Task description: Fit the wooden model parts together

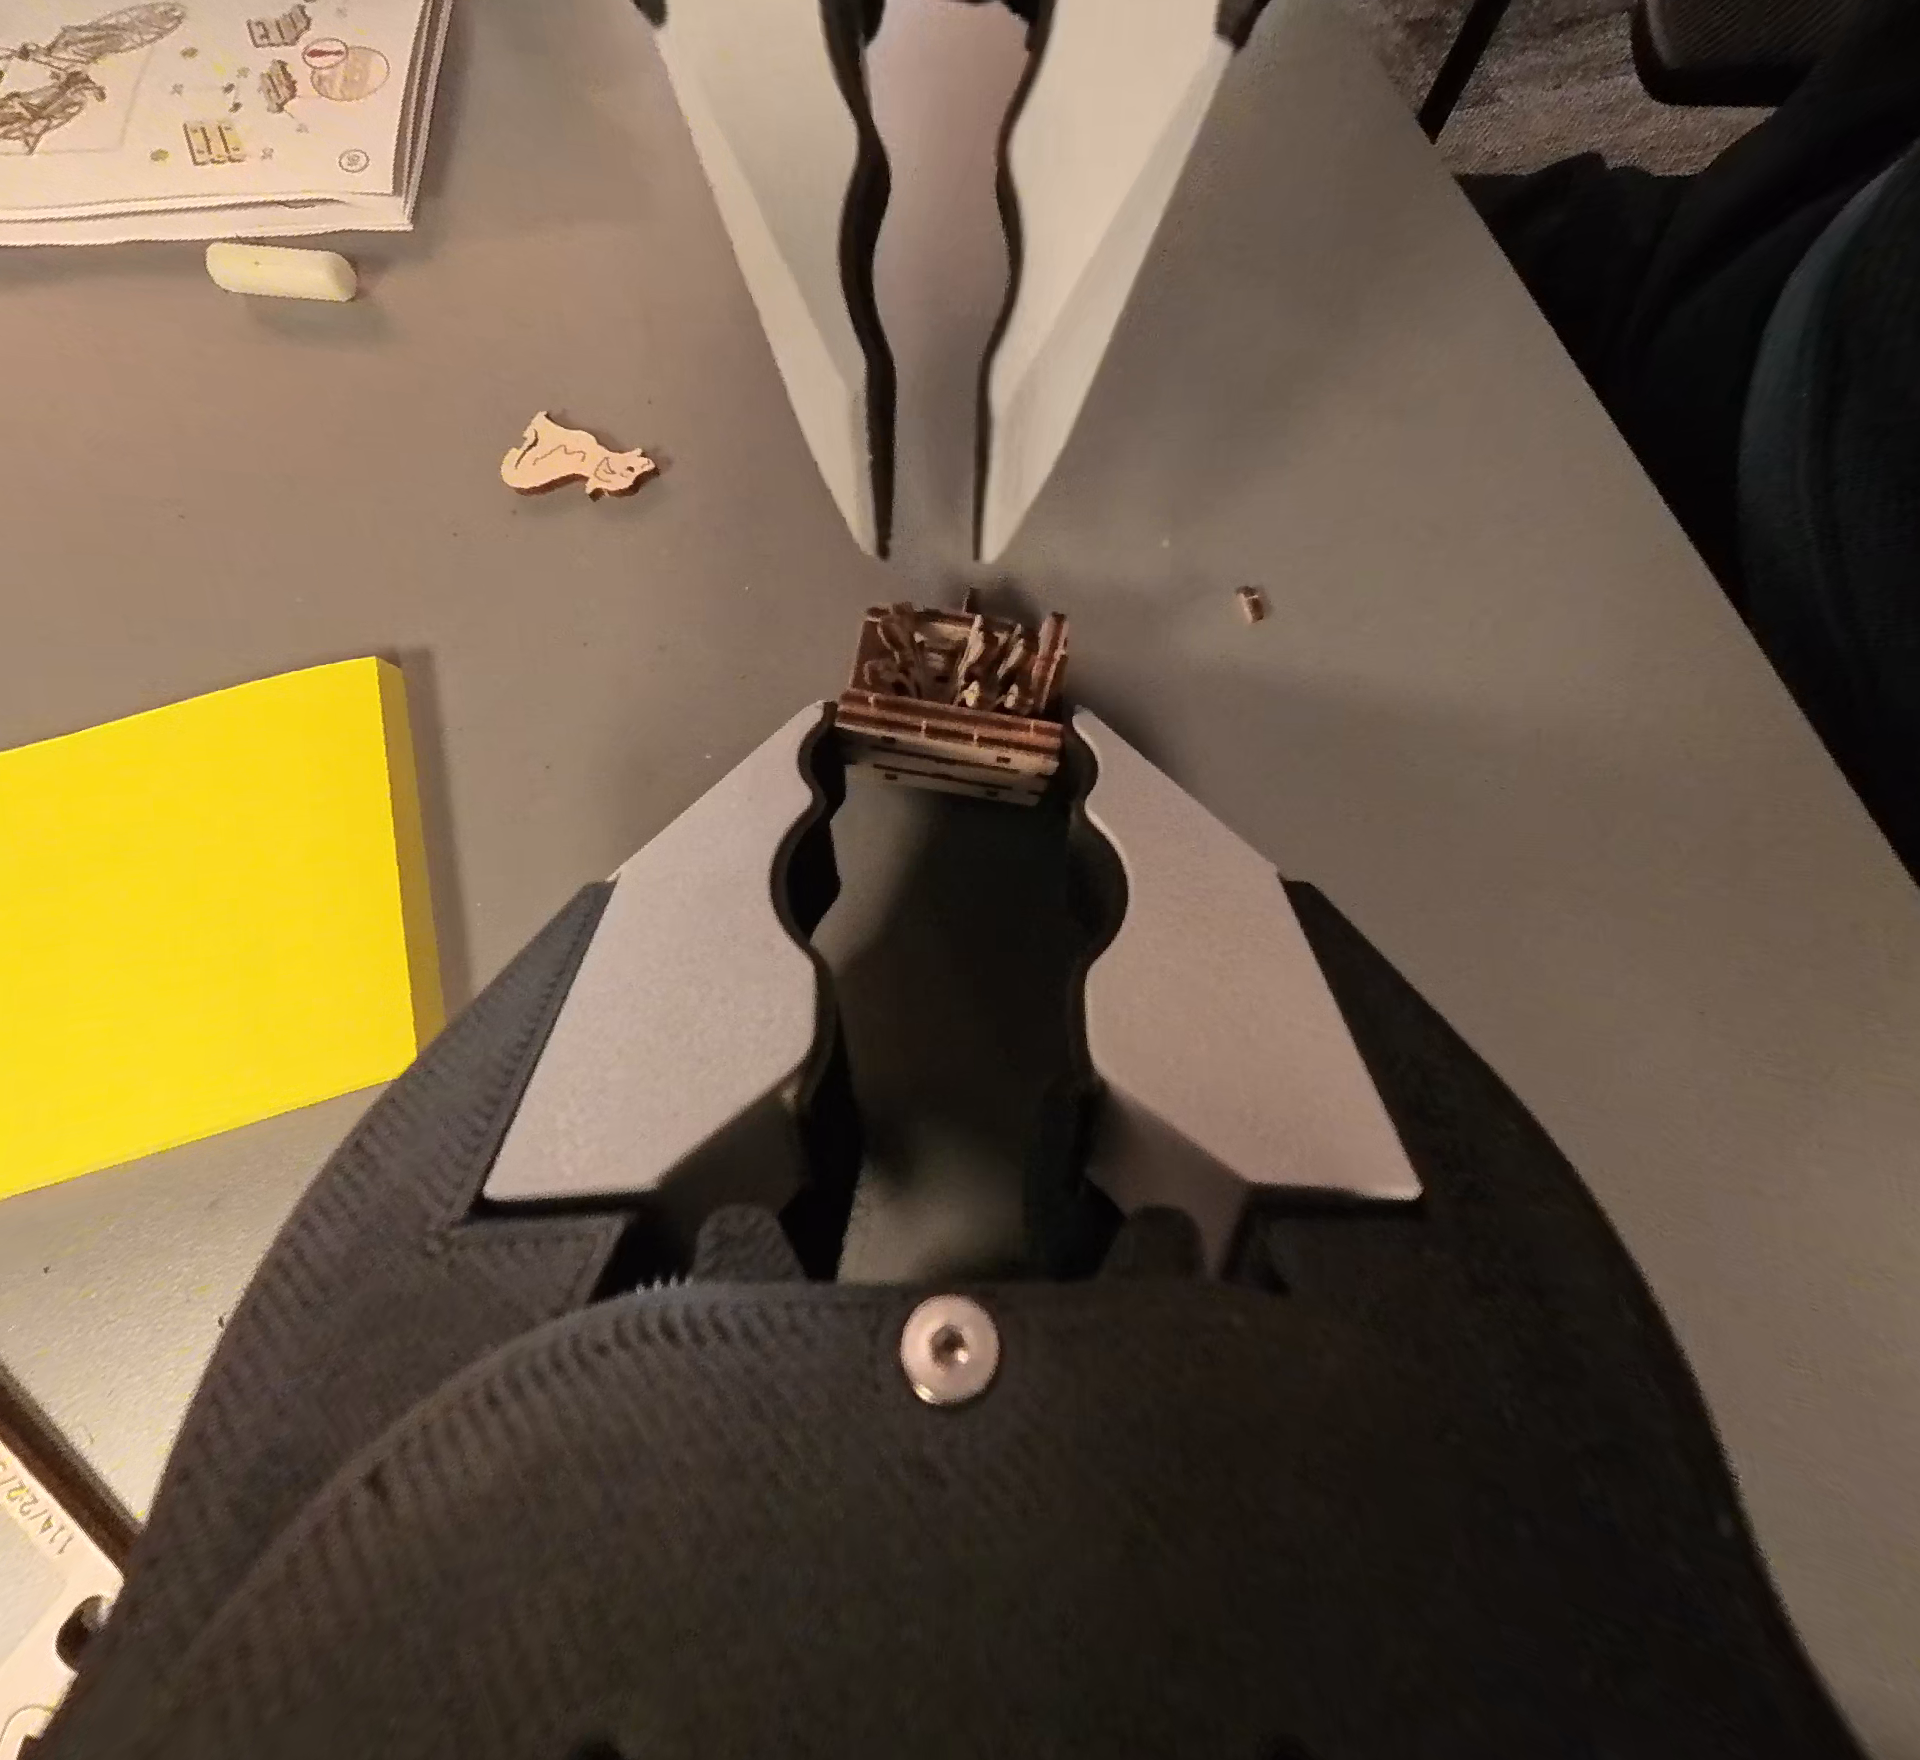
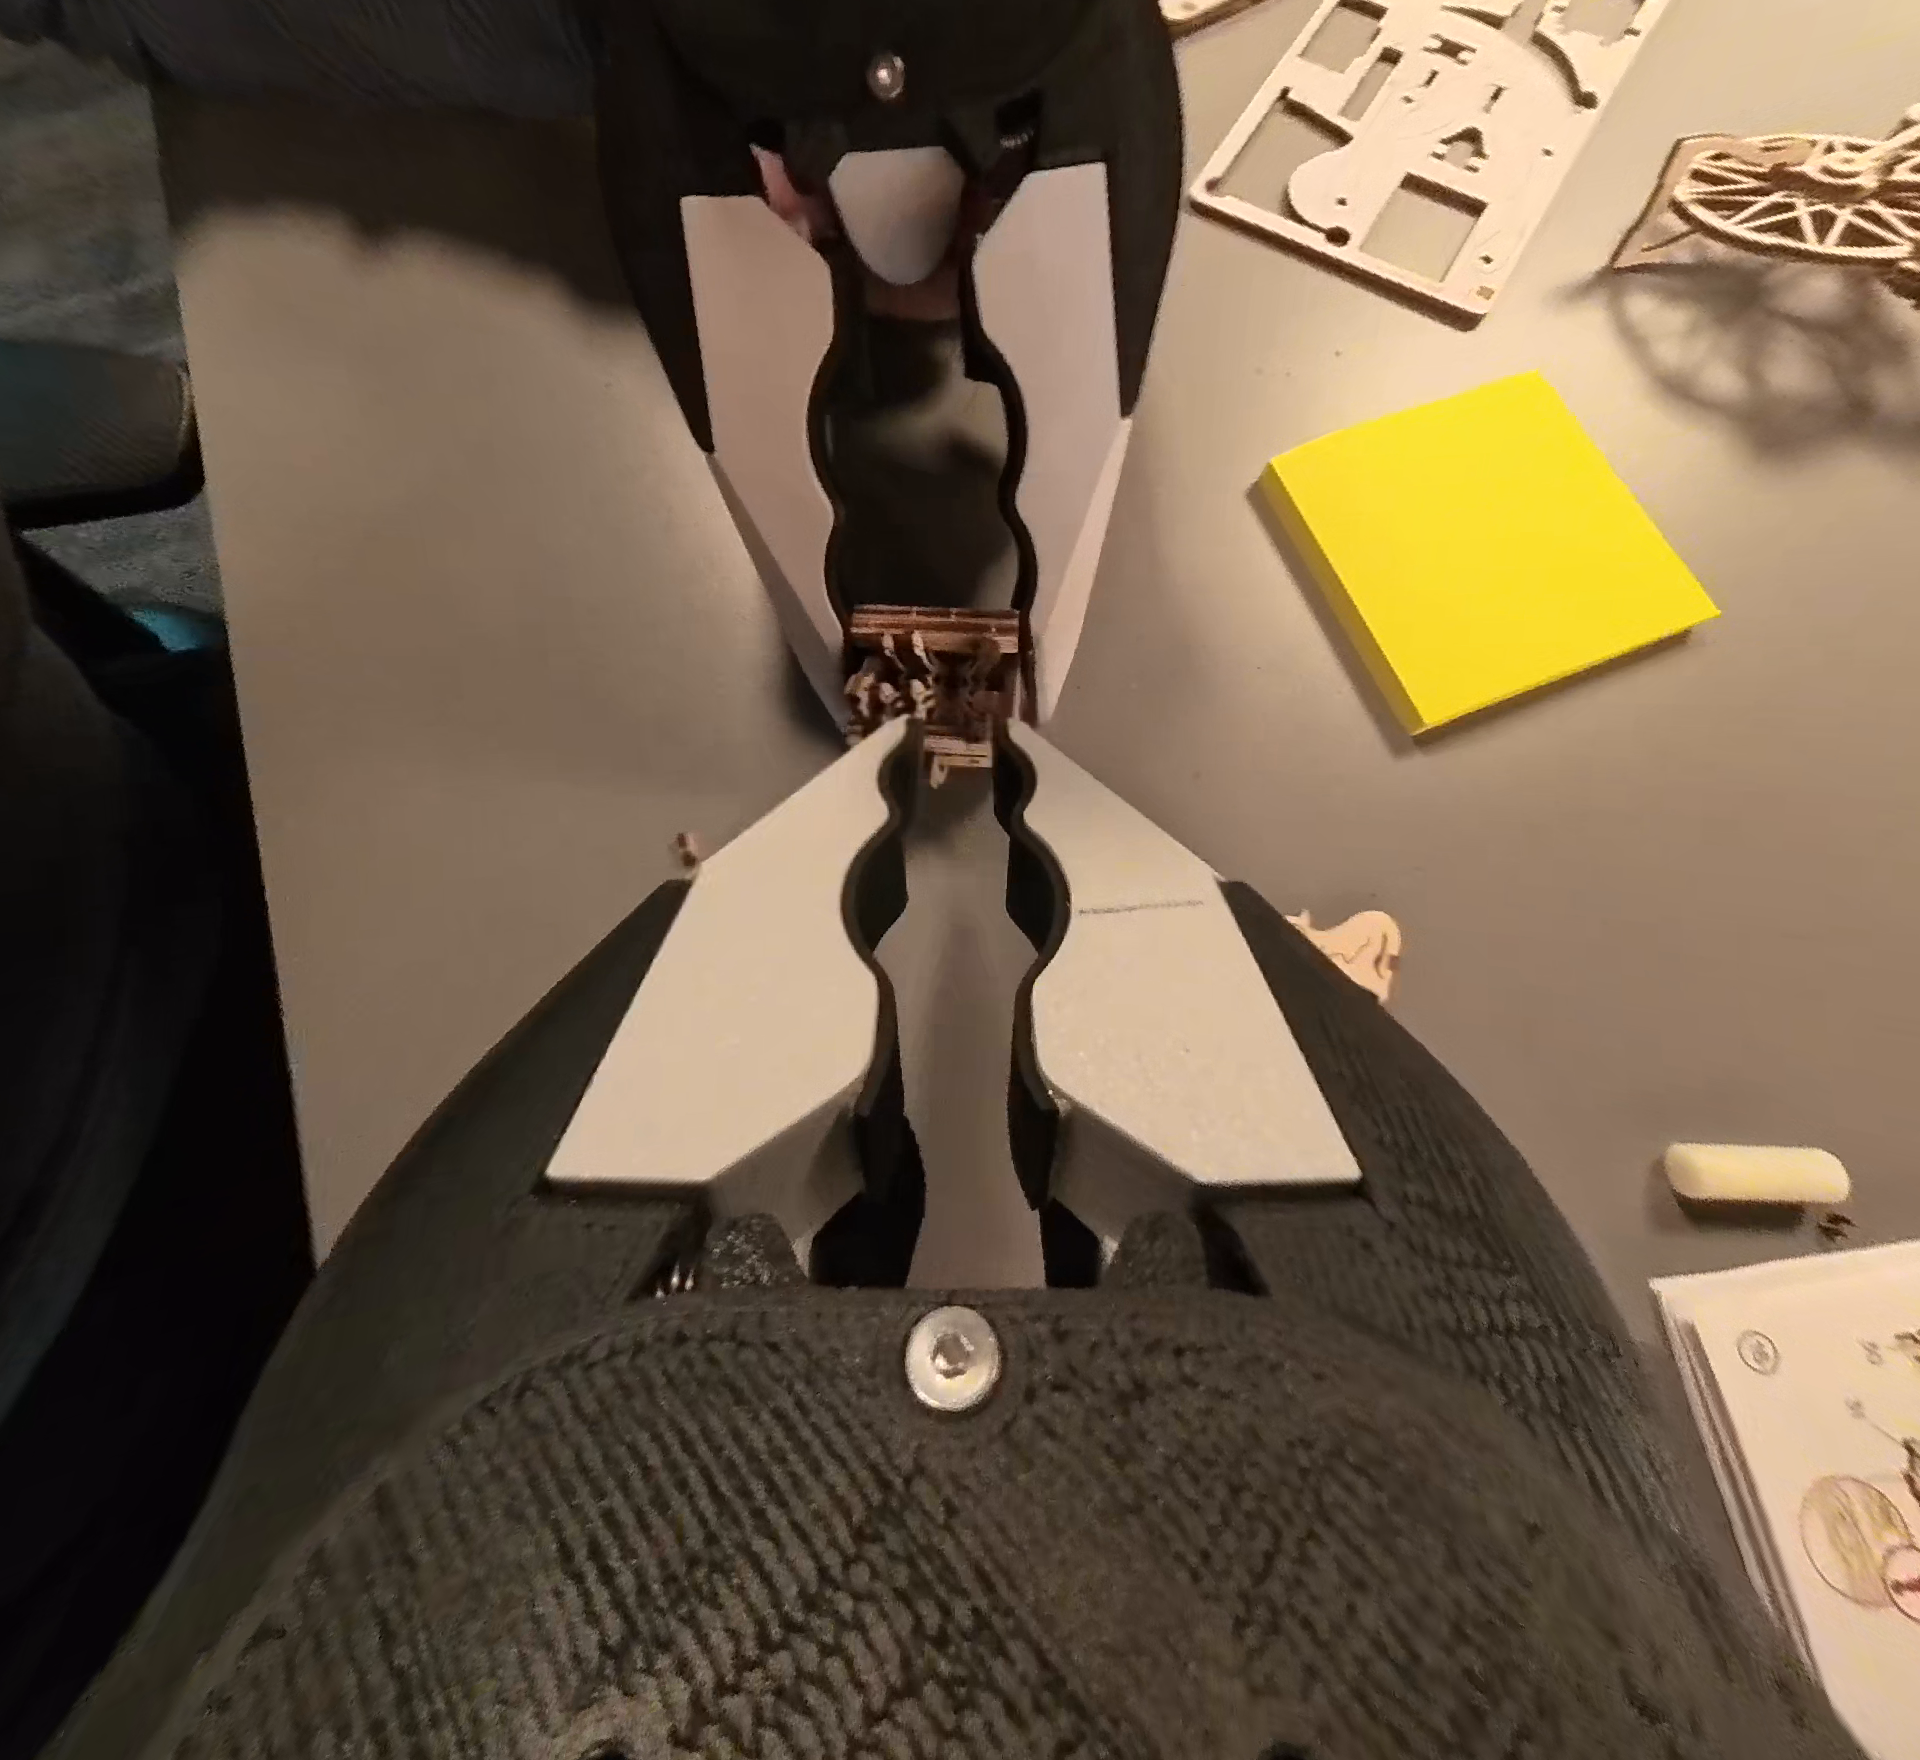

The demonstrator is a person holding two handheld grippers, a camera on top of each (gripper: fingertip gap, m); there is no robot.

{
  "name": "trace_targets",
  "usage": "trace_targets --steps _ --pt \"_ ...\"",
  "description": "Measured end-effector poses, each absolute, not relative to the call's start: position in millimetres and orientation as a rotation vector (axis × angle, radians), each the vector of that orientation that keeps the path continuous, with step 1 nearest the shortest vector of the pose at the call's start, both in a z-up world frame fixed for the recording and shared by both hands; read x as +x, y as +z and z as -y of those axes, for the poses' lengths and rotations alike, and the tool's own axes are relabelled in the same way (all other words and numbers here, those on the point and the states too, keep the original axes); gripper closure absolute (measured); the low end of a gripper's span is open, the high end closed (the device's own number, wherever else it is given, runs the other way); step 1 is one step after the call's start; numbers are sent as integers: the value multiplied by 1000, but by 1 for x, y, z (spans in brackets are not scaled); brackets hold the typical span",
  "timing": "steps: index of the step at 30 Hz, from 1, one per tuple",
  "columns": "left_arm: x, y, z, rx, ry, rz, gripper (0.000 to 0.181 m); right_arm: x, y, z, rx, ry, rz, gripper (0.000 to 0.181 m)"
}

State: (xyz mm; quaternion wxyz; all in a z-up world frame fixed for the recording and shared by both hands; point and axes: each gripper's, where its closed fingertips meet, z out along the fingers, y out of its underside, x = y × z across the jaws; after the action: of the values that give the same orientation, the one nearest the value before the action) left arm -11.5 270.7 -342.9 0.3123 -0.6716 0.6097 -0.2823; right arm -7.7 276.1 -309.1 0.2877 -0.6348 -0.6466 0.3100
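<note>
My left gripper is shut on a small dark-edged wooden assembly, a block of slotted layers, held just above the grey table. My right gripper faces it tip to tip and is shut on a small wooden part. That part touches the assembly; whether it sits in a slot is hidden. In the left wrist view the right gripper comes in from the top. In the right wrist view the left gripper comes in from the top.
A yellow note pad, an instruction booklet, a white block and a loose flat wooden piece lie nearby. Punched wooden sheets and a wheeled wooden model lie farther off. The table edge is close. Left and right tips are no more than a few centimetres apart.
</note>
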Motion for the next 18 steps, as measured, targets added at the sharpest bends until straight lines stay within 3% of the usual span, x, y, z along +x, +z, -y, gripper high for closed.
trace_targets --steps 18 --pt "-12 -343 -271 -1773 -745 -1607 141 -17 -317 -277 -1650 756 1794 181"
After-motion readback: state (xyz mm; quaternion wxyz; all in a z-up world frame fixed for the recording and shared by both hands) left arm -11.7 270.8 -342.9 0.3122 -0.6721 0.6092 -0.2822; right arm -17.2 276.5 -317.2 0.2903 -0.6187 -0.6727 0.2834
